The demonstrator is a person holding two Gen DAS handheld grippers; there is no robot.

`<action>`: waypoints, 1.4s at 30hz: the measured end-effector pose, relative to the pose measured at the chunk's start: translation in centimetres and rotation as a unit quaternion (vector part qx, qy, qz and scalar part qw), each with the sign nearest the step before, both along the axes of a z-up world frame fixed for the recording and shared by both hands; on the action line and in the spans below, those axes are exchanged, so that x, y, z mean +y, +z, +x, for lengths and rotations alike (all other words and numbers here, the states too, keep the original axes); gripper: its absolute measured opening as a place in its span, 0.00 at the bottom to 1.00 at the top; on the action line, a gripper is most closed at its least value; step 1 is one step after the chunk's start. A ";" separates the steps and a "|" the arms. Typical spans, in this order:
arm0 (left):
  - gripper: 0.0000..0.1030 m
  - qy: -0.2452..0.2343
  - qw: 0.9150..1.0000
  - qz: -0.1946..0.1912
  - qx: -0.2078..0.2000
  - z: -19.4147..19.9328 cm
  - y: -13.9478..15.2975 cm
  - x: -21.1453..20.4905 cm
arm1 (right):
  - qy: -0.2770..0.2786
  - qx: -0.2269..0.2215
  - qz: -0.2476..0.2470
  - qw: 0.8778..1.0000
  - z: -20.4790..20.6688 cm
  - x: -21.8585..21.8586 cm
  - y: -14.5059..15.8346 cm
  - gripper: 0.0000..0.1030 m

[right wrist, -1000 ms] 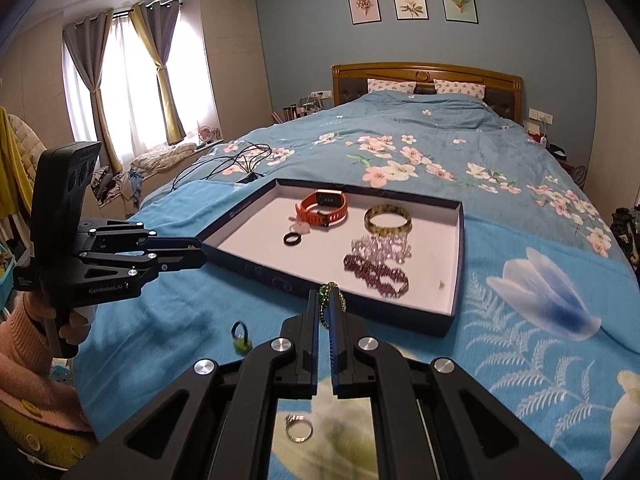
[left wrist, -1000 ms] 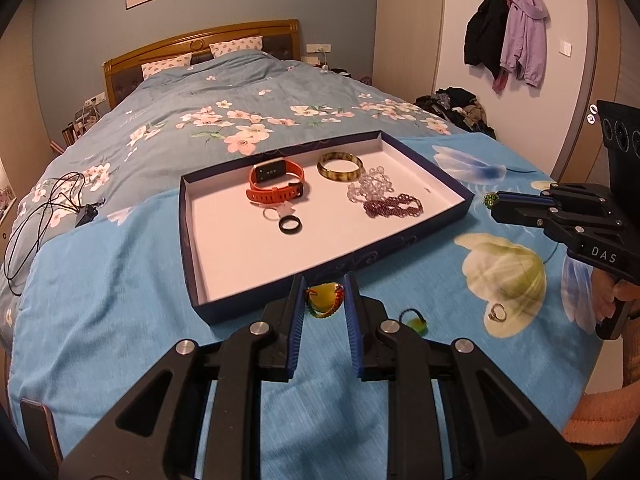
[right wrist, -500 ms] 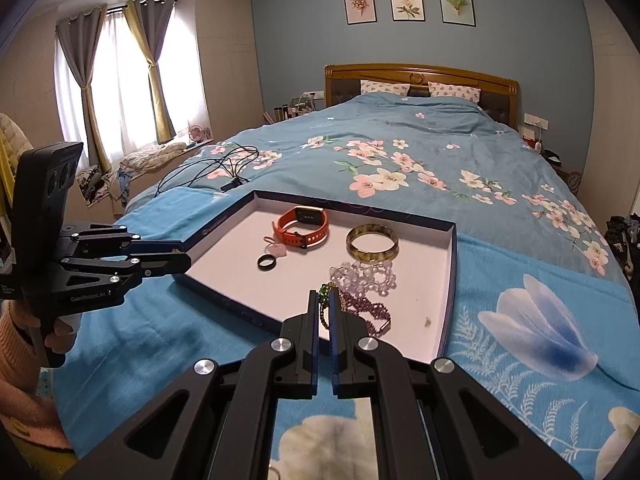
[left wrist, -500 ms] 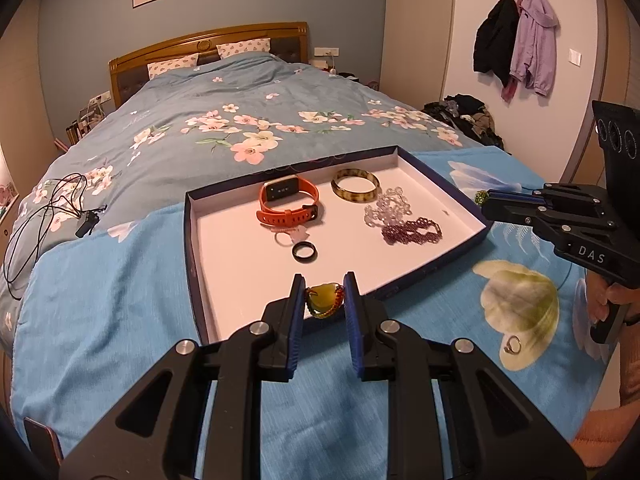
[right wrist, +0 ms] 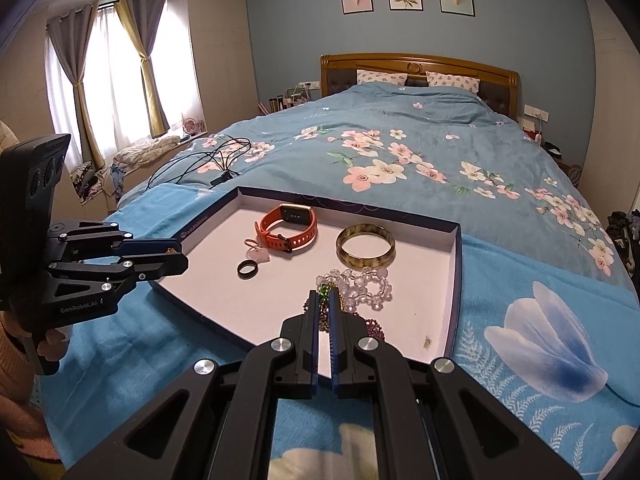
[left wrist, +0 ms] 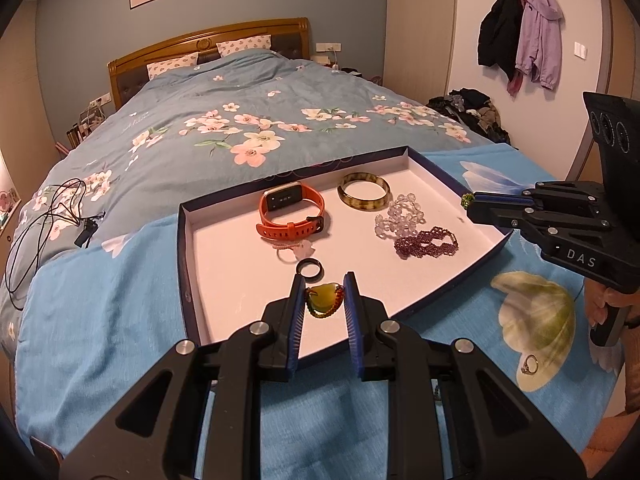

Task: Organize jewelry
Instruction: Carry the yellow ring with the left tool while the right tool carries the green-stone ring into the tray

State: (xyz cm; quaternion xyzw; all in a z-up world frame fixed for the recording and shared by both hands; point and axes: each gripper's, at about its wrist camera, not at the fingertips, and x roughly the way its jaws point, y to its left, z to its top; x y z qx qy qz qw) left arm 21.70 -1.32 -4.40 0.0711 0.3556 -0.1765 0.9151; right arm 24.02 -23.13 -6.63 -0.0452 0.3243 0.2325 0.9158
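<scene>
- The left gripper (left wrist: pixel 323 300) is closest in its own view. Its two blue pads are partly closed on a green and red bead piece (left wrist: pixel 323 301), which sits pinched between the tips.
- That piece hangs over the near part of the box tray (left wrist: pixel 186 264), just in front of the black ring (left wrist: pixel 309 270).
- The right gripper (right wrist: pixel 325 306) has its jaws almost fully closed. They hold a small string of green beads (right wrist: pixel 326 290) at the tips.
- From the left camera, a green bead (left wrist: pixel 466 200) peeks out at the tip of the right gripper, above the right wall of the tray.
- A small gold ring (left wrist: pixel 530 364) lies on the blue bed cover (left wrist: pixel 100 320), outside the tray, near the right side.
- Inside the tray, a dark purple bead bracelet (left wrist: pixel 426 242) lies just beside a clear bead bracelet (left wrist: pixel 400 220). They seem to touch.
- A thin pink ring with a little charm (left wrist: pixel 294 248) lies between the black ring and the orange watch (left wrist: pixel 292 212).
- Farther back in the tray sits a brown and yellow bangle (left wrist: pixel 363 197), next to the watch.
- Beyond the tray, a black cable (left wrist: pixel 48 216) lies on the flower blanket (left wrist: pixel 248 128).
- At the far end are two pillows (left wrist: pixel 208 56) and the wooden headboard (left wrist: pixel 208 38).
</scene>
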 end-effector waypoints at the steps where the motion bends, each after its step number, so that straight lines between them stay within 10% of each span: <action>1: 0.19 0.001 1.000 0.000 0.001 0.2 -0.1 0.0 | 0.000 0.001 0.000 1.000 0.1 0.0 0.0 0.03; 42: 0.19 0.025 0.998 0.001 0.056 5.4 -3.2 -0.7 | -0.018 0.047 -0.057 0.997 6.0 1.7 -2.9 0.03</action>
